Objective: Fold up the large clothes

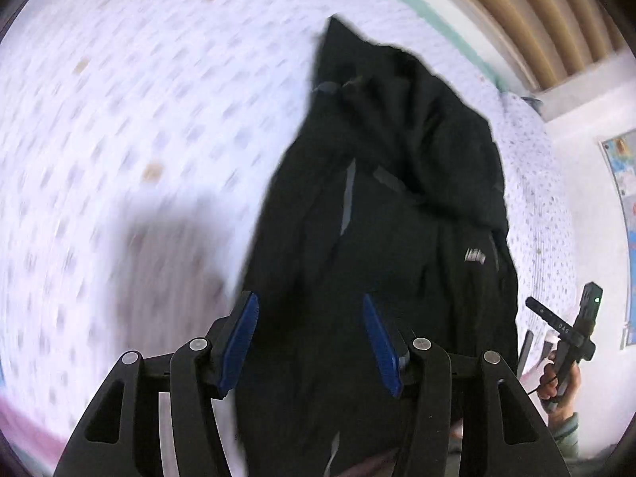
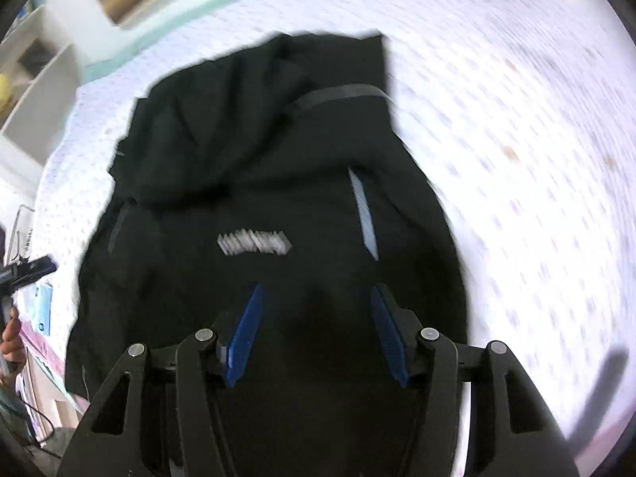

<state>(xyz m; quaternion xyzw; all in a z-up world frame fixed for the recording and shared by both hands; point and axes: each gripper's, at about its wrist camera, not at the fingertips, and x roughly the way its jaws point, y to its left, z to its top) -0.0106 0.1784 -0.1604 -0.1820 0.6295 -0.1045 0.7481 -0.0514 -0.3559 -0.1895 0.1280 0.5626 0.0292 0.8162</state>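
A black jacket (image 1: 397, 198) with grey zip strips and a white logo lies bunched on a bed with a white dotted sheet (image 1: 139, 99). In the left wrist view my left gripper (image 1: 308, 298) hovers over the jacket's near part. Its blue pads (image 1: 242, 338) stand apart and do not press on the cloth. In the right wrist view the same jacket (image 2: 238, 159) fills the middle. My right gripper (image 2: 317, 289) is above it, pads (image 2: 391, 338) spread wide with nothing pinched. A hand holds the right gripper (image 1: 572, 334) at the jacket's right edge.
The sheet (image 2: 516, 139) spreads wide beyond the jacket. A green bed border (image 2: 179, 4) and wooden slats (image 1: 536, 12) lie at the far end. White shelves (image 2: 35, 91) stand at the left. The left gripper (image 2: 24, 272) and a hand (image 2: 12, 342) show at the left edge.
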